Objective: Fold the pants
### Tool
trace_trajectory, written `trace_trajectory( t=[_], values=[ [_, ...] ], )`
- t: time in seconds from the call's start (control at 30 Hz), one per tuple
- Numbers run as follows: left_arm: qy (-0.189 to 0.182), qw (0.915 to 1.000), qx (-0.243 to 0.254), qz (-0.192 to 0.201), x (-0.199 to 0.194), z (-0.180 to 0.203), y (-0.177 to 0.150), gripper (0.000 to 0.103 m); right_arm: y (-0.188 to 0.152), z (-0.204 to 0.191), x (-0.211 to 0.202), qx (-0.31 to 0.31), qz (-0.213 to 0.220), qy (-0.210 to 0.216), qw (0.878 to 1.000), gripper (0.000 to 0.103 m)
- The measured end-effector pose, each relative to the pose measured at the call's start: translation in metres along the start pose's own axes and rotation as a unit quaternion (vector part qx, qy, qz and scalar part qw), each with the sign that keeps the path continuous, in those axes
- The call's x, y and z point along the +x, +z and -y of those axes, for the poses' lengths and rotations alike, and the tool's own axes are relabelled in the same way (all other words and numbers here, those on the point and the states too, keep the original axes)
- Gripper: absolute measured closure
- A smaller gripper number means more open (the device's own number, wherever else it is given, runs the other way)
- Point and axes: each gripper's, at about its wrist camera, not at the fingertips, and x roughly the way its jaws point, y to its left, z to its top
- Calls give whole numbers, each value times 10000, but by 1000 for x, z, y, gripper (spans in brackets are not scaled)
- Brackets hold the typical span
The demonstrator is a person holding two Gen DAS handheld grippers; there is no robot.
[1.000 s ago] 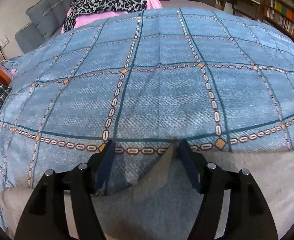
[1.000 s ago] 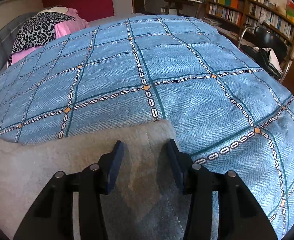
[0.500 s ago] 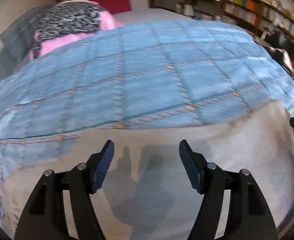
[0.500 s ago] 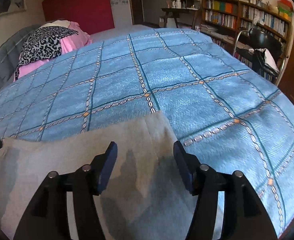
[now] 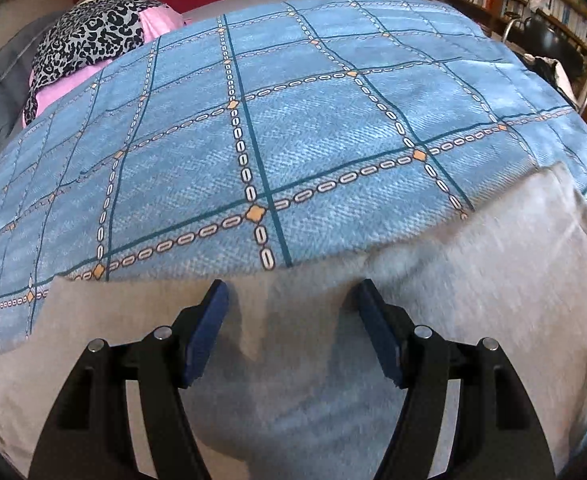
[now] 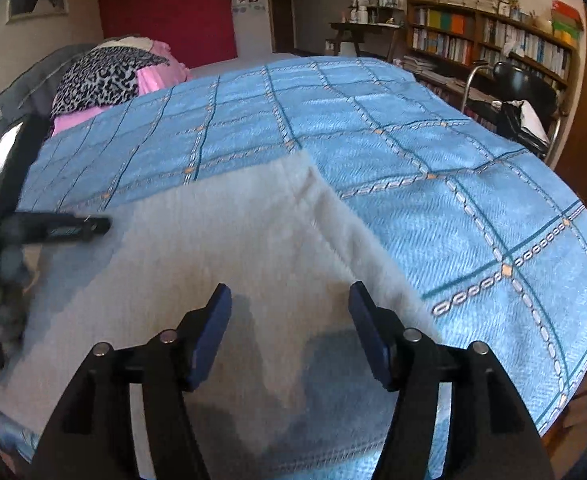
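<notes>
While the light grey pants [image 5: 433,280] lie flat along the near edge of the blue checked bedspread [image 5: 293,128], both grippers hang above the fabric with nothing between their pads. Left gripper [image 5: 291,308]: jaws wide apart, empty. Right gripper [image 6: 289,312]: jaws have just been opening, now wide, empty, over the pants [image 6: 233,240] beside their right-hand edge; left tool visible at far left.

No text, label, brand or number can be read; the book spines [image 6: 453,42] are too small to be made out.
</notes>
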Motion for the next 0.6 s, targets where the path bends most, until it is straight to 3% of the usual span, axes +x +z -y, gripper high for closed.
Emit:
trace_trajectory(
  t=[0.27, 0.47, 0.6],
  values=[
    [151, 9999, -63, -48, 10, -2, 7, 24, -7, 3, 2, 66, 45, 98, 9999, 39],
    [35, 10000, -42, 62, -6, -3, 6, 24, -12, 14, -19, 242, 191, 192, 9993, 39],
    [-240, 9993, 82, 286, -31, 9, 5, 24, -23, 37, -41, 528, 323, 18, 9981, 38]
  ],
)
